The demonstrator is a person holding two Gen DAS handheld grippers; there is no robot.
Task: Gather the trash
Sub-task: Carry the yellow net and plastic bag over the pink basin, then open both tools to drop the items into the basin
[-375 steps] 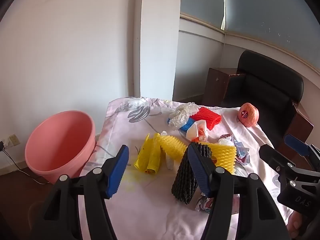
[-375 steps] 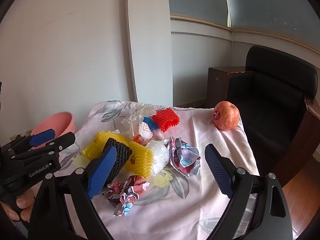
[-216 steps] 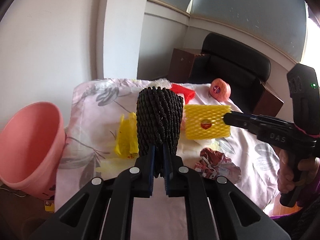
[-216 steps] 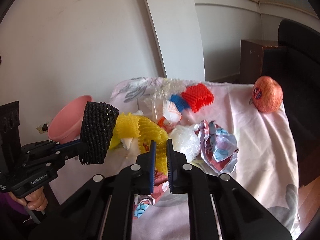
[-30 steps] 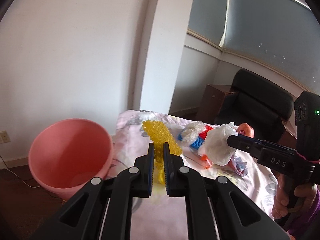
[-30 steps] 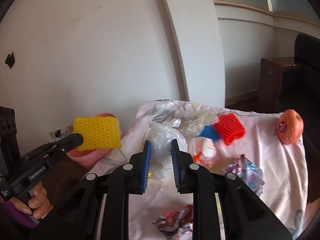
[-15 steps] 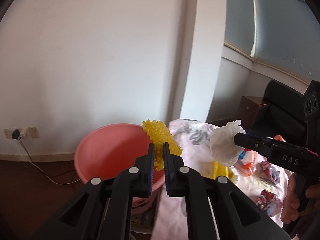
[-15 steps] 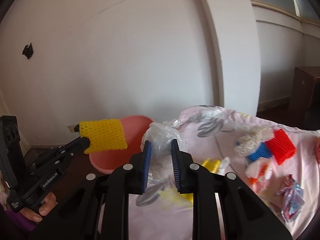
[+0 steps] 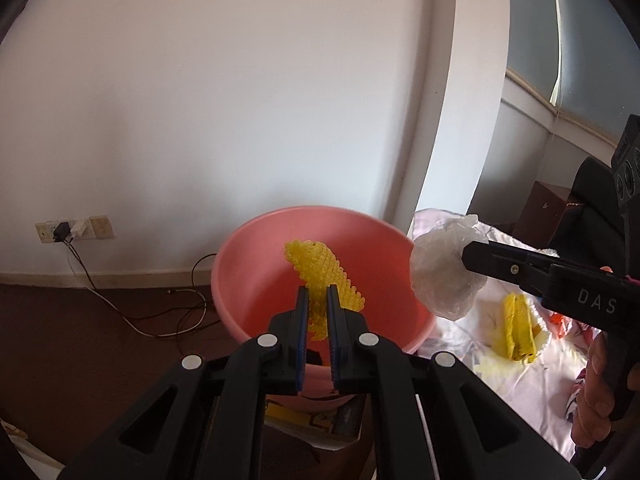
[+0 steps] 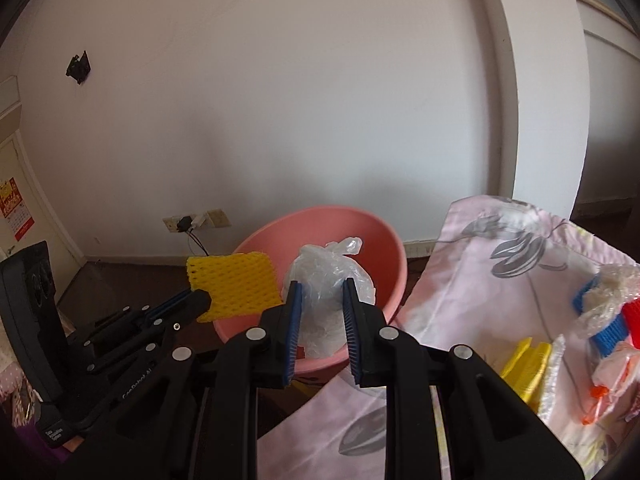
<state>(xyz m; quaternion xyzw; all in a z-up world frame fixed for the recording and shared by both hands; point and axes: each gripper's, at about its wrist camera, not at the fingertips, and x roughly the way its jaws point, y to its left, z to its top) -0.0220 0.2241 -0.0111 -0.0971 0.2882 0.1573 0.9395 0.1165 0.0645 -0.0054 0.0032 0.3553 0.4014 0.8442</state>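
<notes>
My left gripper (image 9: 316,300) is shut on a yellow foam net (image 9: 320,270) and holds it over the pink basin (image 9: 256,264). The net also shows in the right wrist view (image 10: 234,284), at the basin's left rim. My right gripper (image 10: 319,292) is shut on a crumpled clear plastic bag (image 10: 328,272) held over the pink basin (image 10: 384,240). In the left wrist view the bag (image 9: 444,266) hangs just right of the basin's rim. More trash lies on the floral-cloth table (image 10: 500,280): a yellow wrapper (image 10: 524,364) and blue and red foam nets (image 10: 612,324).
The basin stands on a box on the dark floor (image 9: 80,340) against the white wall. A wall socket with cables (image 9: 68,232) is to its left. A white pillar (image 9: 460,120) rises behind the table. A dark chair (image 9: 592,208) is at far right.
Both grippers have swung further left from the table toward the basin. The yellow net and the plastic bag are now over the basin's opening.
</notes>
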